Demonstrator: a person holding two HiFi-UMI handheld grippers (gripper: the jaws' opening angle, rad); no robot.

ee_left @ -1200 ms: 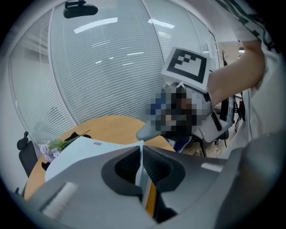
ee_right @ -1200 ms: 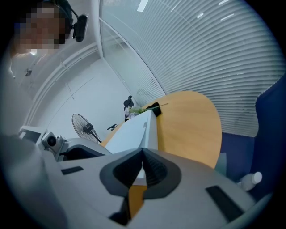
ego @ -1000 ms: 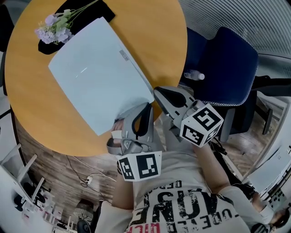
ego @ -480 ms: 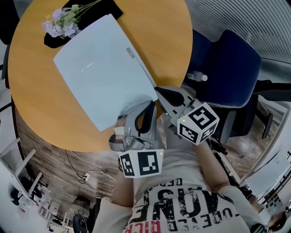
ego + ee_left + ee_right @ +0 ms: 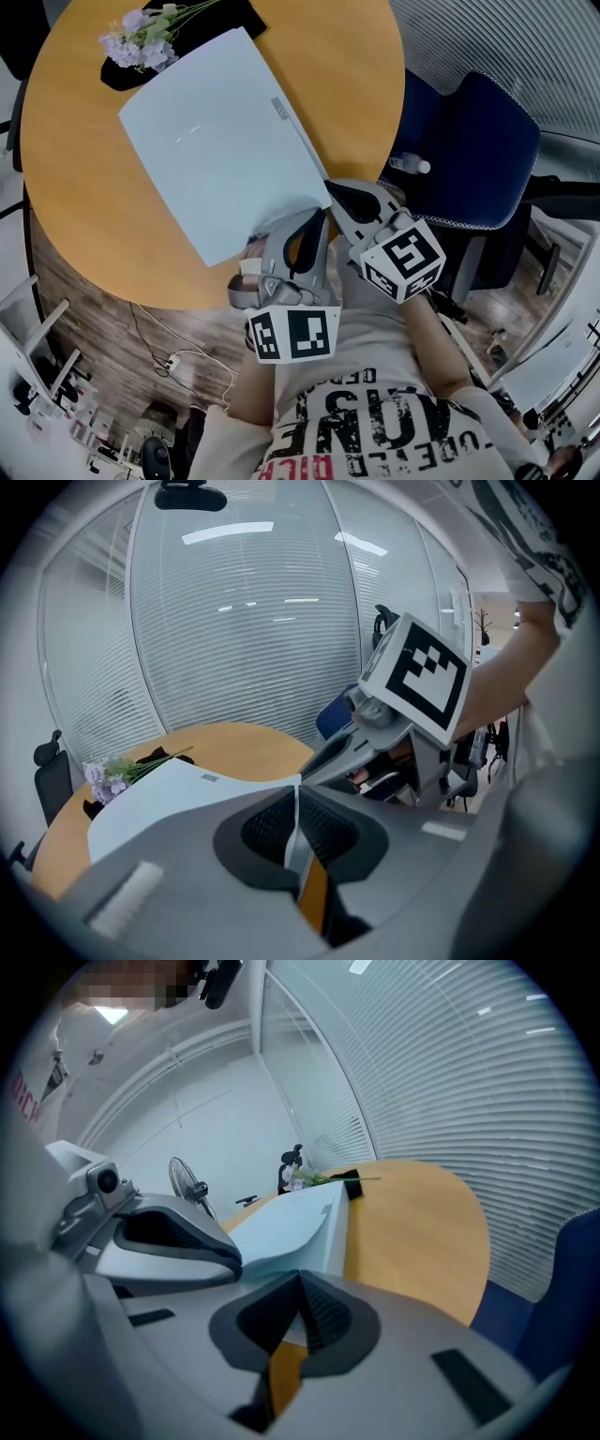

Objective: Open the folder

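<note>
A pale blue folder (image 5: 220,141) lies slantwise on a round orange-topped table (image 5: 347,56), filling the upper left of the head view, with its near corner at the table's lower right edge, where both hand-held grippers meet it. The left gripper (image 5: 297,797) has its jaws clamped on the thin edge of the folder's cover, which runs as a pale strip between the dark ribbed pads. The right gripper (image 5: 300,1283), just to its right, has its jaws drawn together at the same corner; whether they pinch a leaf of the folder cannot be made out. In the right gripper view the cover curls up a little off the sheets beneath.

A small grey label (image 5: 279,108) sits near the folder's right edge; its print is too small to read. Each gripper carries a cube of black-and-white square markers, the left cube (image 5: 292,335) at lower centre and the right cube (image 5: 403,260) beside it. The person's white T-shirt (image 5: 375,422) bears large black lettering, upside down and not legible as words.

Lilac flowers (image 5: 131,42) rest on a black item (image 5: 234,14) at the folder's far corner, upper left. A blue chair (image 5: 469,141) stands at right, with a clear bottle (image 5: 411,165) on its seat.
</note>
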